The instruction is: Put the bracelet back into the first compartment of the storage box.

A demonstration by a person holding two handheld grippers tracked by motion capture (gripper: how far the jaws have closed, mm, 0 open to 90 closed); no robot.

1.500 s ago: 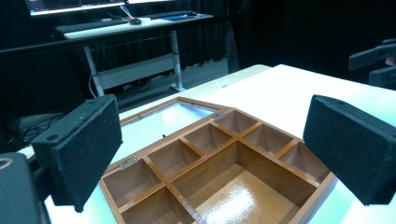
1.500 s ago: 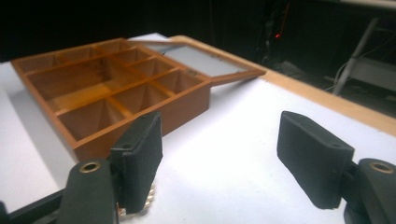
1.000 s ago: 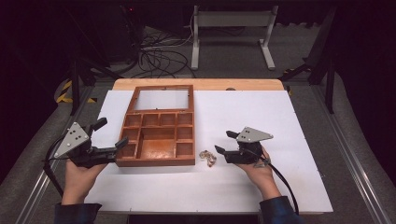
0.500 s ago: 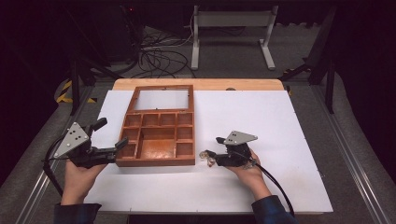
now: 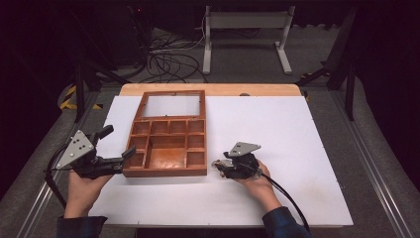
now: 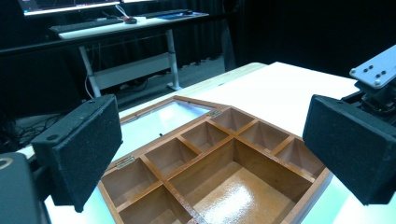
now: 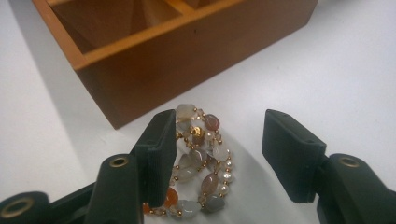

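The right gripper view shows the right gripper (image 7: 219,154), jaws just closing around the bead bracelet (image 7: 201,163) but not yet pinching, so next it must close fully, while the left gripper (image 5: 106,163), jaws open, steadies the wooden box (image 5: 168,171).

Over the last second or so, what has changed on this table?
The right gripper has moved left and down toward the wooden box, onto the bead bracelet lying on the white sheet beside the box's corner. Its jaws have just been closing, with the bracelet between them but a gap still open on one side. The left gripper stayed put at the box's left edge, jaws open, and the box has not shifted.
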